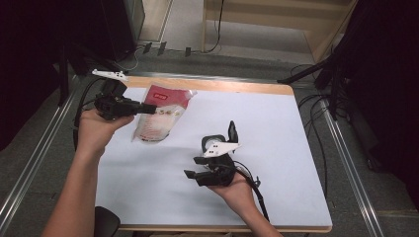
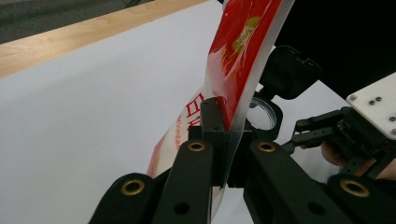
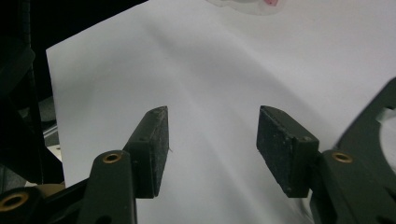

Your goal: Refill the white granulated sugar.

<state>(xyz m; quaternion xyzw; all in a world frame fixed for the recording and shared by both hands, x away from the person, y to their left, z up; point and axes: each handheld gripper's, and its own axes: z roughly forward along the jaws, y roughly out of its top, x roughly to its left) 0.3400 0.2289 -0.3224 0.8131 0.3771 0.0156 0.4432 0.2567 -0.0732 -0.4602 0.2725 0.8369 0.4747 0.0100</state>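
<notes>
Pouch (image 1: 160, 112) edge pinched in left tool (image 2: 224, 135); right tool (image 3: 210, 140) pads apart over bare white sheet (image 3: 224, 74).

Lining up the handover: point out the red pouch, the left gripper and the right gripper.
red pouch (image 1: 159, 117): high view, middle of its printed face.
left gripper (image 2: 223, 135): left gripper view, between pads clamping the pouch edge.
right gripper (image 3: 211, 149): right gripper view, gap between open pads.

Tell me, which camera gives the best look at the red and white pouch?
The high view: the whole red and white pouch shows, with the left gripper clamping its top. The left gripper view shows its pinched edge close up; the right gripper view just a corner.
</notes>
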